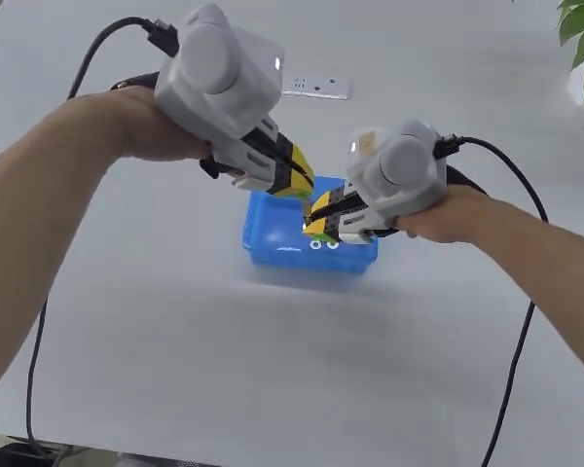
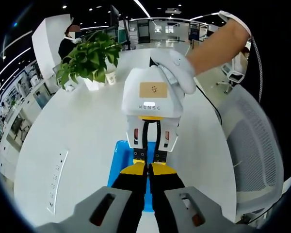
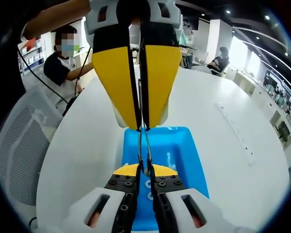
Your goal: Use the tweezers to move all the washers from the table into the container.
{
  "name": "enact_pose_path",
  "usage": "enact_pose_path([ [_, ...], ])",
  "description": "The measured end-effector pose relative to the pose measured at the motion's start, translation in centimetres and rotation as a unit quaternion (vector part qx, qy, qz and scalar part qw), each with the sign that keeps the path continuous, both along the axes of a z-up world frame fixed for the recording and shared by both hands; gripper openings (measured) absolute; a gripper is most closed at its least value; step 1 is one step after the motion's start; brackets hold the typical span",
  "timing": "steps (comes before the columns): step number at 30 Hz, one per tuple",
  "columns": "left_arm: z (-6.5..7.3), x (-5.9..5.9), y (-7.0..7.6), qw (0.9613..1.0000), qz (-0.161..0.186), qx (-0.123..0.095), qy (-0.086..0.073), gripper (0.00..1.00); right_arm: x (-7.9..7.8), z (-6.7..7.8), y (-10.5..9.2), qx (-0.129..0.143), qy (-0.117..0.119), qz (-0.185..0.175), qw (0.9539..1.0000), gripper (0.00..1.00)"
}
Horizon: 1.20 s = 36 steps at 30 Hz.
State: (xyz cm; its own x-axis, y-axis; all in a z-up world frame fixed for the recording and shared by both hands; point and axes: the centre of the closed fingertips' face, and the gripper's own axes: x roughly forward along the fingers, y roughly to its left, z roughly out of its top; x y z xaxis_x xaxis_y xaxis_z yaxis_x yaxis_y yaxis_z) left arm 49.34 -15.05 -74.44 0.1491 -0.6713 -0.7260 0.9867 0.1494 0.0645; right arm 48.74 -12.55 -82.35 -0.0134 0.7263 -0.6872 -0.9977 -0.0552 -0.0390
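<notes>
Starting at the left tongs (image 3: 141,127): clenched on the tweezers (image 3: 143,148), pinching the thin steel arms at one end. Met nose to nose by the right tongs (image 3: 144,171), drawn in to a narrow slit around the other end of the same tweezers and seemingly clamped too. Both poised just above the blue container (image 3: 184,155), set on the white surface (image 3: 92,160) and already carrying two washers (image 3: 148,183) on its floor, straight below the tips. Likely trouble from here: bending the tweezers, or flicking it free, by pulling the tongs apart or twisting them out of line under a double pinch; dropping it into the container or onto the surface by easing one grip before securing the other; shoving the light container sideways by dipping too low and catching its wall. Hard to make out anything pinched at the tweezer points, buried between the right tongs' pads and too fine to resolve. Impossible to tell, likewise, about washers waiting on the surface beneath the forearms (image 1: 39,224) and the grey housings. Farther out: a white power strip (image 1: 316,88), a potted plant (image 2: 87,58), a mesh chair (image 2: 257,141) and seated people (image 3: 58,73) in the background, small and warped by the fisheye.
</notes>
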Motion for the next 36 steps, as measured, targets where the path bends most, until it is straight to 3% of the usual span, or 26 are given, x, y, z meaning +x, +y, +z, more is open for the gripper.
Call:
enact_pose_path([
  [21,-2.9,0.9,0.2,0.9999,0.005,0.007,0.012,0.05,0.9,-2.8,0.1,-0.019,0.012,0.005,0.9997,0.10],
  [36,-3.6,0.8,-0.1,0.9998,0.002,0.010,0.016,0.05,1.3,-4.0,0.0,-0.028,0.013,0.007,0.9995,0.11],
])
